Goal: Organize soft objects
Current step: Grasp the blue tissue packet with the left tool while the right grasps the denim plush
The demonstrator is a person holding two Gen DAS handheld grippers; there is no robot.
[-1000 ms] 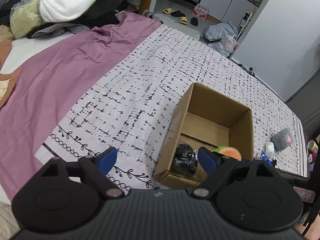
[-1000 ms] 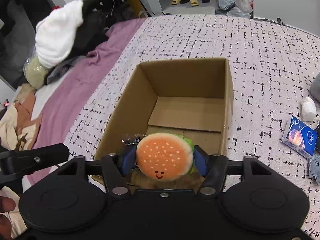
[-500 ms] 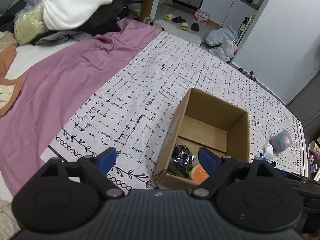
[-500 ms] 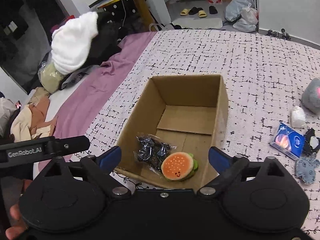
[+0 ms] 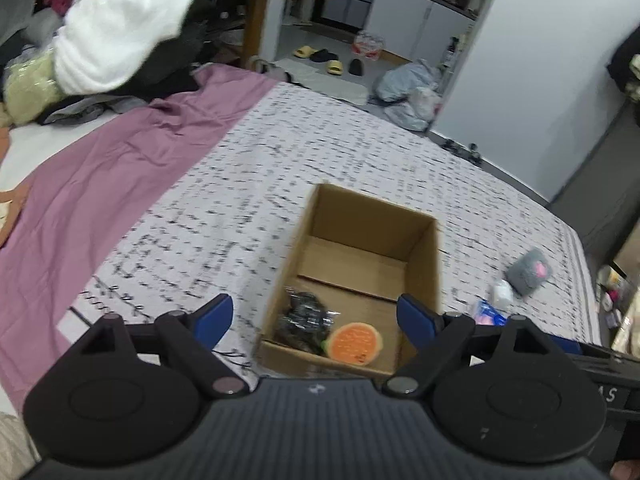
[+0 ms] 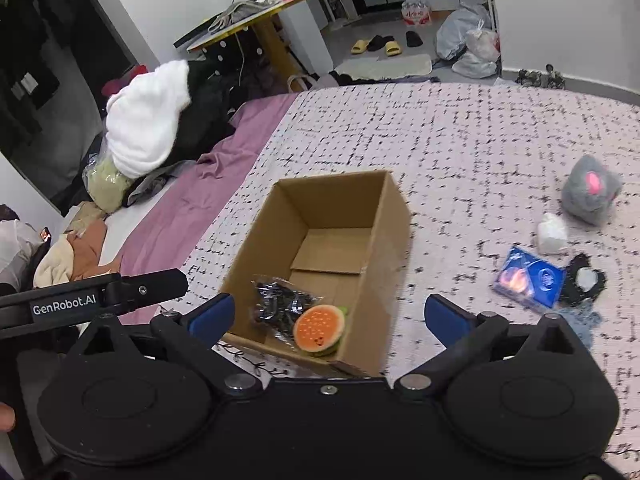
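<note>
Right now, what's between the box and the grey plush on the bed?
Bare patterned bedspread, as the right wrist view shows. The cardboard box and grey plush have nothing between them; the white wad lies nearer the camera.

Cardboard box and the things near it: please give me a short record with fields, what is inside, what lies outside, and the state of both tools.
box: cardboard box, open top, on the patterned bedspread
inside: burger plush, black wrapped packet
outside, beside the box: grey plush, blue packet, small white item
right tool: jaws just opened, nothing between them
left tool: open, empty
</note>
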